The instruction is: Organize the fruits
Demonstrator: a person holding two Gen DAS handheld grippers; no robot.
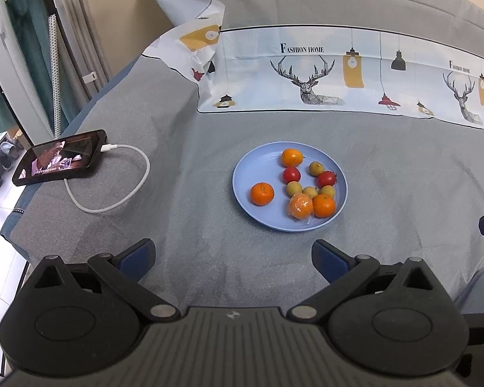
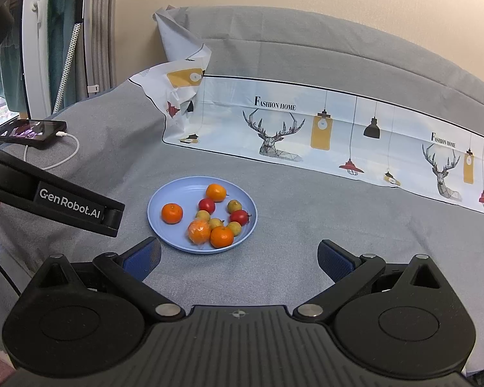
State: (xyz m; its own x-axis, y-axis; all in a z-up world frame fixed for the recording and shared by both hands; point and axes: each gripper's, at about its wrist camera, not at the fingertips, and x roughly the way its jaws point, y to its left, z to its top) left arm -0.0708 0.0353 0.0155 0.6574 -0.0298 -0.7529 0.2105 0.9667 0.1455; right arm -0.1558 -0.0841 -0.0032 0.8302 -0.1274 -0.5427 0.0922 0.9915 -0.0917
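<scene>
The left gripper [image 1: 234,259] is seen with its jaws spread wide and nothing held between the blue pads [image 1: 135,259]. Just ahead of it, slightly to the right of its centre line, a blue plate [image 1: 258,213] is set on the grey bedspread [image 1: 190,148], apart from the fingertips.

The right gripper [image 2: 238,259] is likewise held wide open and empty. The same plate [image 2: 159,225] is found just ahead of it and a little to its left, close to the left pad [image 2: 143,259] but not touched by it. The left gripper's black body, marked GenRobot.AI, is seen off to the left, beside the plate.

On the plate, nearest the left gripper, a wrapped orange [image 1: 301,206] is pressed against a bare one [image 1: 323,205]. A third orange [image 1: 262,194] is set alone at the plate's left side. Behind the near pair, small yellow-green fruits [image 1: 309,191] are clustered, with two red fruits [image 1: 291,174] just beyond them. At the far rim a fourth orange [image 1: 292,157] is seen.

Further ahead, a printed pillowcase [image 1: 306,74] with deer and lamps is stretched across the bed. Far to the left gripper's left, a phone [image 1: 61,158] with a lit screen is lying on the bedspread, and a white cable [image 1: 129,190] is plugged into it.
</scene>
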